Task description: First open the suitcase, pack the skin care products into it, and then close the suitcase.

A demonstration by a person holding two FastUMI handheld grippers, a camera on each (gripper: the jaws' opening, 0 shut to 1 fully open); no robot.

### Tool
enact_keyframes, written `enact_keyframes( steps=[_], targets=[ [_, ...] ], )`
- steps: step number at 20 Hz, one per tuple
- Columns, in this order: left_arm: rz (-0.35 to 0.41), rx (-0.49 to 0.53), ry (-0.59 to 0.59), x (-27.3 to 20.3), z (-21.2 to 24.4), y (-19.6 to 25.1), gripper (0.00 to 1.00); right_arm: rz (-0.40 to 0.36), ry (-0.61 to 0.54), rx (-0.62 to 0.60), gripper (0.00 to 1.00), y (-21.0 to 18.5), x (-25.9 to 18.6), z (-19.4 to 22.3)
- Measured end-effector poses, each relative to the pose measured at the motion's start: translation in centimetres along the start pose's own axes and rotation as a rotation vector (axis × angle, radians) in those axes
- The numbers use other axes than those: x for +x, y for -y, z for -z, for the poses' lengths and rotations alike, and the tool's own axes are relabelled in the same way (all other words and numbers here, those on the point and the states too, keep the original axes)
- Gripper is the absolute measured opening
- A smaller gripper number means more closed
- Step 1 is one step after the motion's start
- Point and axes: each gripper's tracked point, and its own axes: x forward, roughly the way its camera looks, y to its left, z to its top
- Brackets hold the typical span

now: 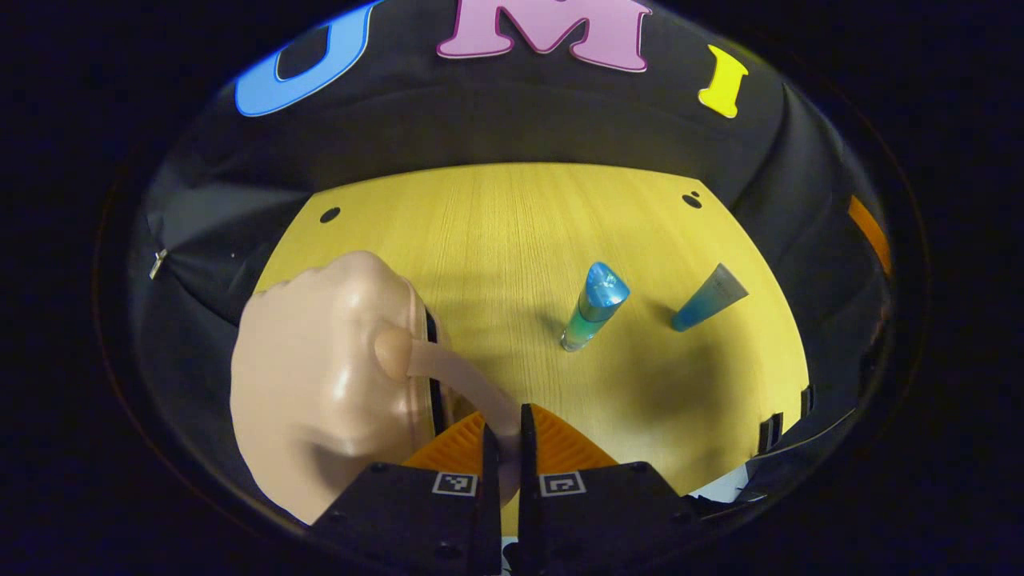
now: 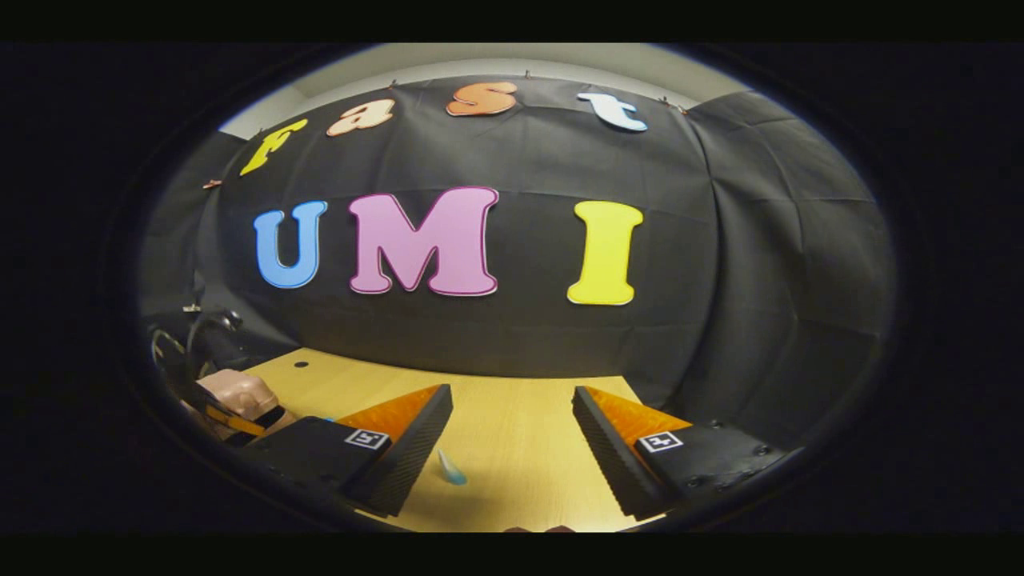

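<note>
A yellow wood-grain tabletop [image 1: 512, 240] is filling mid-frame under the black cloth wall, with bare room lying open across its upper centre. At lower left a glossy beige hard-shell suitcase [image 1: 320, 384] is sitting, its beige handle strap [image 1: 456, 376] being pinched by the closed left gripper [image 1: 504, 448], likely to lift the lid. Right of centre, a blue-capped bottle [image 1: 594, 308] and a blue tube [image 1: 708, 300] are waiting apart. The right gripper [image 2: 512, 436] is hovering wide open over the table.

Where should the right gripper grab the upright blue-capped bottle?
Grip the bottle across its slim body below the blue cap, coming in level from the side. It stands upright on the table, free of the tube, so a top-down pinch would likely slip off the tapered cap.
</note>
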Motion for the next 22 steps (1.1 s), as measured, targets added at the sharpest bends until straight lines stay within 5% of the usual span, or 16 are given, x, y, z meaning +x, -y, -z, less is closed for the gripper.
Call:
enact_keyframes(
  steps=[6,10,12,17,22],
  targets=[
    [0.001,-0.082,0.143,-10.5,-4.3,-8.4,0.14,-0.002,0.054,-0.051,0.96,-3.2,0.1,-3.2],
    [-0.101,-0.048,0.249,-16.0,-5.5,-18.6,0.14,0.042,0.084,-0.074,0.96,-6.0,-0.8,-5.4],
    [-0.222,-0.028,0.325,-17.5,-6.0,-25.2,0.13,0.066,0.098,-0.060,0.96,-7.6,-1.3,-6.5],
    [-0.333,-0.035,0.362,-17.2,-4.1,-38.5,0.11,0.103,0.103,-0.096,0.97,-11.4,-2.9,-7.7],
    [-0.311,-0.232,0.284,-10.0,0.3,-50.1,0.11,0.152,0.083,-0.094,0.96,-14.2,-4.2,-8.3]
  ],
)
